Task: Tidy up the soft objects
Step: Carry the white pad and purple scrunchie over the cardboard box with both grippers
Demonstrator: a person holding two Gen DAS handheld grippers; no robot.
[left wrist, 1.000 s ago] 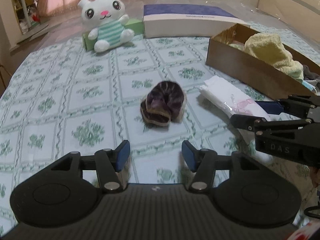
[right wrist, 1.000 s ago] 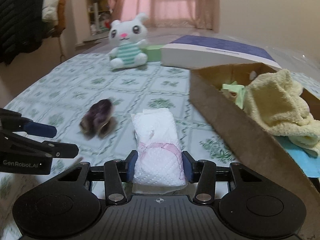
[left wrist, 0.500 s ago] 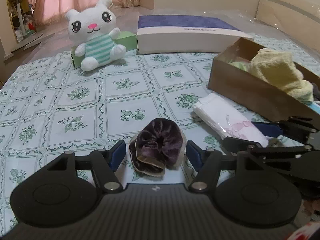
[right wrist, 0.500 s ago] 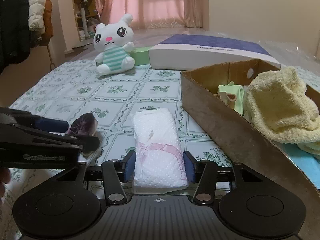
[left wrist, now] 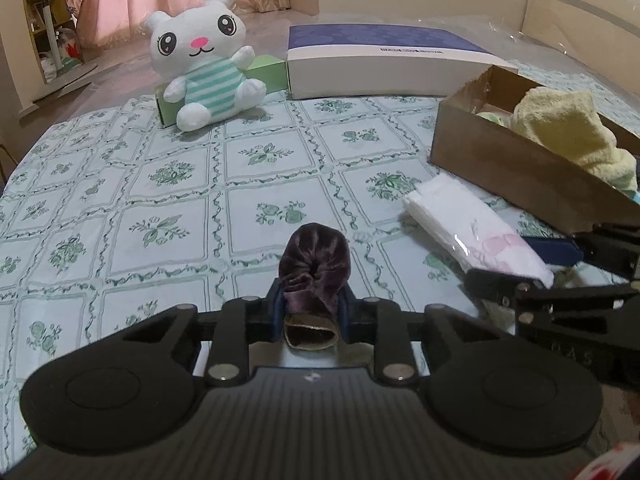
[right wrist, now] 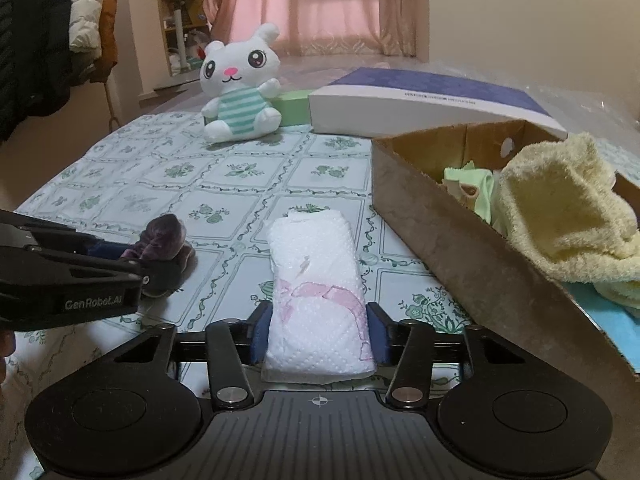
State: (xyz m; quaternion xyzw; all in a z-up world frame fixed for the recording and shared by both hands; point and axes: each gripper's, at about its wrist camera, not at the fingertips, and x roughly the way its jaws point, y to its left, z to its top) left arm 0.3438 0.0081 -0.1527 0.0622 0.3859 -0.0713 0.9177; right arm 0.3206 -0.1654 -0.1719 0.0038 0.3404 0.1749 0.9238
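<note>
While your left gripper (left wrist: 311, 312) has just closed, squeezing the purple scrunchie (left wrist: 314, 270) between its jaws, your right gripper (right wrist: 318, 332) hugs the white tissue pack (right wrist: 316, 292).

The left gripper (left wrist: 311, 314) slides forward over the bed to the purple velvet scrunchie (left wrist: 315, 268), its jaws have just been closing, and now they squeeze it narrow between them.

Dim, warm indoor light; the pink translucent curtains (right wrist: 328, 4) glow with backlight. Shadows are soft, fisheye edges bend and darken, and focus stays fairly sharp.
</note>
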